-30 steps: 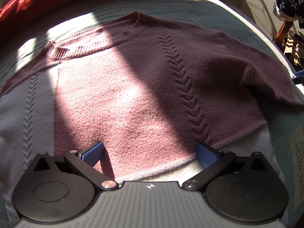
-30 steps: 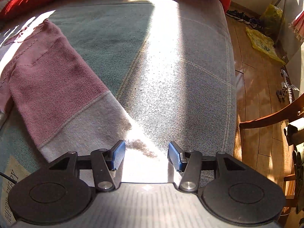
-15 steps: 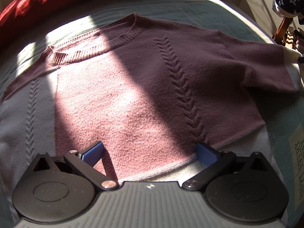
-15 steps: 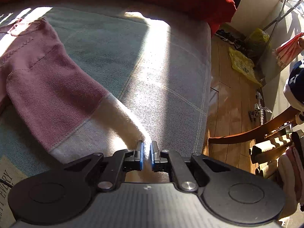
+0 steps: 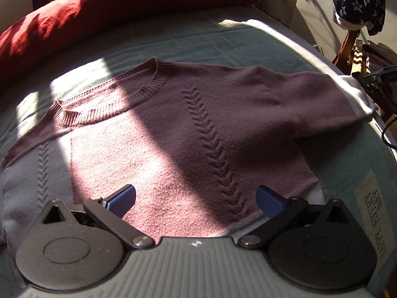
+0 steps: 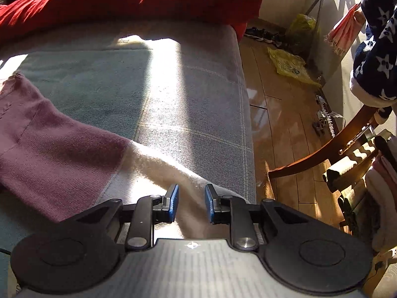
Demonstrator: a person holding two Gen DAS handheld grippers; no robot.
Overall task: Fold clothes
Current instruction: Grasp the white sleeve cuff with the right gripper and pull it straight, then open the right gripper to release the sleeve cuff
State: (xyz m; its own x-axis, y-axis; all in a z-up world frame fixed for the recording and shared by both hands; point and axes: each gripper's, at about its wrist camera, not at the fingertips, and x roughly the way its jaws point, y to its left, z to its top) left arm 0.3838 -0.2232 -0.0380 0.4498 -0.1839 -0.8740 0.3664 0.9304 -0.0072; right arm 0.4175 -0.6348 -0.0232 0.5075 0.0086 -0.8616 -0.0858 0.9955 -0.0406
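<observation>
A pink knit sweater (image 5: 173,134) with white cuffs and hem lies flat on the bed, neck away from me. My left gripper (image 5: 196,198) is open and empty just above its lower hem. The sweater's right sleeve (image 6: 57,159) stretches toward the bed edge, and its white cuff (image 6: 158,171) reaches my right gripper (image 6: 191,203). The right gripper's jaws stand a little apart with the cuff's end lying between and under them, not pinched. The cuff also shows in the left wrist view (image 5: 357,94).
A red blanket (image 5: 104,7) lies along the bed's far side. The grey-green bedspread (image 6: 161,94) ends at the right edge above a wooden floor (image 6: 280,124). A wooden chair (image 6: 335,149) with clothes stands right, a star-print garment (image 6: 377,57) hanging above it.
My right gripper shut on the white cuff half a second ago and has now opened partly. The sleeve has been drawn out toward the bed edge. My left gripper stayed open over the hem.
</observation>
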